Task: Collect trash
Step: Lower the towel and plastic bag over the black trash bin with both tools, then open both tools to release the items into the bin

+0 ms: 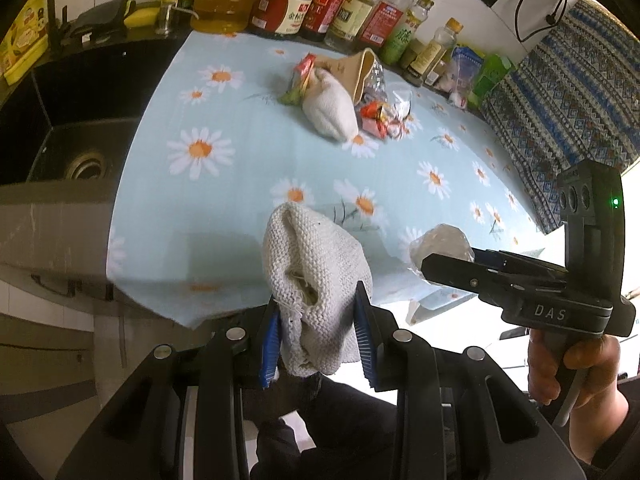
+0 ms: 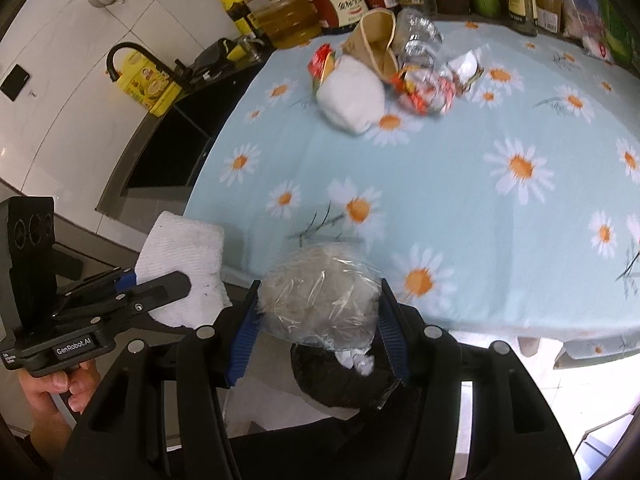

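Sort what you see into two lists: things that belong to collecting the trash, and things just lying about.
Job:
left gripper holding knit glove
right gripper holding plastic wad
trash pile
bin

Lying about:
bottles
sink
tablecloth

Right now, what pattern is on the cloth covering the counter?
Pale blue tablecloth printed with white daisies that have orange centres; the right wrist view shows it best.

I'm in a home kitchen. Ahead of my tongs a row of oil and sauce bottles (image 1: 320, 4) lines the tiled wall (image 2: 60, 92); off to their left sit a black sink (image 1: 76, 136) and faucet (image 2: 132, 60), beside the daisy-print tablecloth (image 1: 248, 128).
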The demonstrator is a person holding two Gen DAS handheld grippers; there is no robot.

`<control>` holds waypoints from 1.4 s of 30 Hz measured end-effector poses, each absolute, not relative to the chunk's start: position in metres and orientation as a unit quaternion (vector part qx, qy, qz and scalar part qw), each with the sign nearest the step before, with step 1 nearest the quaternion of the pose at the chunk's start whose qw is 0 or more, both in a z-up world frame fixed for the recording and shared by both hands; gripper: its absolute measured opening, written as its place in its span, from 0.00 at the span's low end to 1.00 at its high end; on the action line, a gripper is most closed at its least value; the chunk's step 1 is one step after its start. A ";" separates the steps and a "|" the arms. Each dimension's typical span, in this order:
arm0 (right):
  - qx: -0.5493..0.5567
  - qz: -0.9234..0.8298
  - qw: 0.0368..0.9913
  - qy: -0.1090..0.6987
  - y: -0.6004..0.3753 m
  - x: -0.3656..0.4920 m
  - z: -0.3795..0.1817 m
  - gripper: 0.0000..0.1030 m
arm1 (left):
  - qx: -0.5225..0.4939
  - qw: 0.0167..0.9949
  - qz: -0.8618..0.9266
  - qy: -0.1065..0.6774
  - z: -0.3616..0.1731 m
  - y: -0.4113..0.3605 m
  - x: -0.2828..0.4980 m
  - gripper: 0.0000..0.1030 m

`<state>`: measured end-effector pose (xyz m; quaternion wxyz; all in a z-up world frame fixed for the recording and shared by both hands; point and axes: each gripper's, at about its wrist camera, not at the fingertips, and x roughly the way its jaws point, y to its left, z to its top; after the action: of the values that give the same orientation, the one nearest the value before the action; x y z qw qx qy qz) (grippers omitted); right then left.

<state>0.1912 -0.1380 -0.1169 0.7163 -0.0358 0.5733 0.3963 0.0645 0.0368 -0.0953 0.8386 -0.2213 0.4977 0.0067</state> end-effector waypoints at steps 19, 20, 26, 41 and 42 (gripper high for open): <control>-0.040 0.397 0.665 0.631 -0.129 0.150 -0.174 0.54 | -0.258 0.780 0.023 0.570 -0.166 0.035 0.017 0.30; -0.040 0.398 0.664 0.633 -0.128 0.150 -0.175 0.54 | -0.260 0.777 0.022 0.573 -0.169 0.035 0.015 0.30; -0.041 0.404 0.654 0.638 -0.125 0.149 -0.180 0.55 | -0.262 0.767 0.025 0.586 -0.176 0.033 0.014 0.32; -0.029 0.401 0.654 0.641 -0.126 0.155 -0.181 0.67 | -0.280 0.746 0.041 0.603 -0.188 0.041 0.015 0.59; -0.029 0.400 0.655 0.640 -0.126 0.155 -0.180 0.67 | -0.280 0.746 0.041 0.603 -0.187 0.041 0.016 0.59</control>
<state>0.1547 -0.1259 -0.1802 0.6551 -0.0288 0.6404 0.3999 0.0156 0.0409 -0.1871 0.7462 -0.2801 0.6025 0.0407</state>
